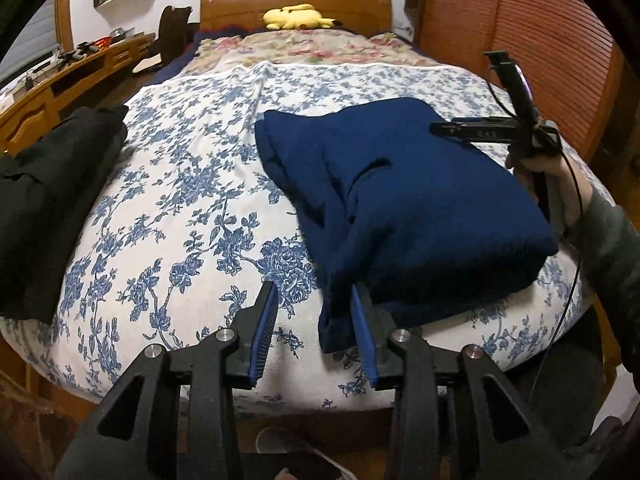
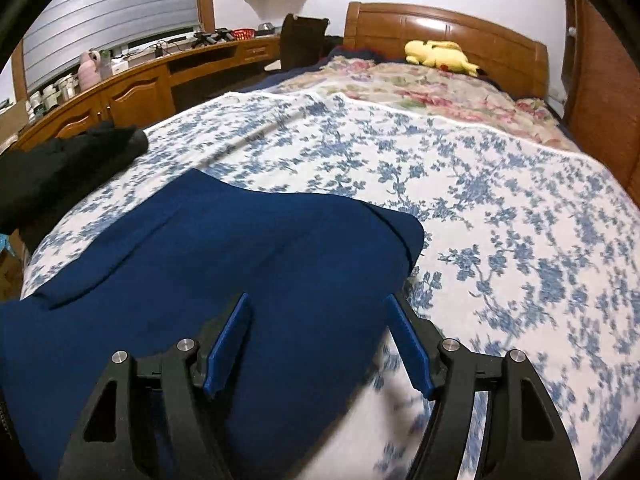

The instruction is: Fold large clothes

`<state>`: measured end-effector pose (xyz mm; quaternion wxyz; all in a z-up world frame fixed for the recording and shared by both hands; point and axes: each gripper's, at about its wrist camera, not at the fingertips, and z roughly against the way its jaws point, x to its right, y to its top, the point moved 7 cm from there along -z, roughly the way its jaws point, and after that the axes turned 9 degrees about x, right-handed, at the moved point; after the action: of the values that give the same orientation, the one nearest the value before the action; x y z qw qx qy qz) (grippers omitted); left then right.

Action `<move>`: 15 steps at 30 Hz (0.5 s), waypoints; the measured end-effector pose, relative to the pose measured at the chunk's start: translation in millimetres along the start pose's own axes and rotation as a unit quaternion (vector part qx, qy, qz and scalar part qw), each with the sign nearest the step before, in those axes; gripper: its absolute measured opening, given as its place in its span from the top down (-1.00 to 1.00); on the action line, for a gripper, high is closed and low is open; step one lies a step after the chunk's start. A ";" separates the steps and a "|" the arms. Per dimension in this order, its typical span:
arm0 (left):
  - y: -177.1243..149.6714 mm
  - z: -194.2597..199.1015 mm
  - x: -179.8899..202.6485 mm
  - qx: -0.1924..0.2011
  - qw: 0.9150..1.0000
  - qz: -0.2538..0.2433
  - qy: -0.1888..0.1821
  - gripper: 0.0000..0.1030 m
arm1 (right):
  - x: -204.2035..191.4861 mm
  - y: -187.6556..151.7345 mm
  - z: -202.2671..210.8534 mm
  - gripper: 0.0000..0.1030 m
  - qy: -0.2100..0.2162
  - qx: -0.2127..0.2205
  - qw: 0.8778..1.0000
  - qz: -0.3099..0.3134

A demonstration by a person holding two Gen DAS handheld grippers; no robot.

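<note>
— Looking down my left claw (image 1: 314, 300), what do you see?

— My two blue fingers (image 1: 264, 330) stand wide apart with nothing between them. The blue garment (image 1: 420, 200) lies folded on the bed, just past my right finger. A small corner of it hangs down right beside that finger. I cannot tell if they touch.

— And your right claw (image 2: 320, 300)?

— It is spread wide too, and it holds nothing. The blue garment (image 2: 208, 256) fills the space under and in front of it. My left finger there sits over the cloth. My right finger sits near the cloth's edge, where the flowery sheet (image 2: 500, 208) starts. From my left side I can see my right claw (image 1: 452, 130) up over the far right part of the blue garment.

— What is farther off?

— A black garment (image 1: 52, 184) lies at the left edge of the bed, well apart from the blue one. Past the blue-flower sheet (image 1: 192, 184) comes a pink-flower blanket (image 1: 312, 46). On it, by the wooden headboard (image 1: 296, 4), lies a yellow plush toy (image 1: 298, 17). A long wooden desk (image 2: 132, 84) runs along the left wall.
</note>
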<state>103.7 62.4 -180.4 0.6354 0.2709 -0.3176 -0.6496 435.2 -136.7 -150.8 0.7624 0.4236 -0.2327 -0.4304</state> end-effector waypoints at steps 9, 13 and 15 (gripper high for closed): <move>-13.2 5.2 5.7 -0.027 0.999 0.001 0.029 0.26 | 21.4 -8.5 -42.9 -0.67 0.042 -0.006 0.997 -0.059; -18.6 2.0 9.7 -0.043 0.999 -0.004 0.024 0.26 | 24.7 -8.4 -39.7 -0.67 0.033 0.006 0.997 -0.066; -17.1 -2.0 12.7 -0.048 0.999 -0.009 0.021 0.26 | 21.5 -8.8 -41.2 -0.67 0.032 0.006 0.998 -0.059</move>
<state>93.4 49.4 -194.0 0.6484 0.2566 -0.2701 -0.6639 472.0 -139.1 -180.4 0.7406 0.4544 -0.1850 -0.4591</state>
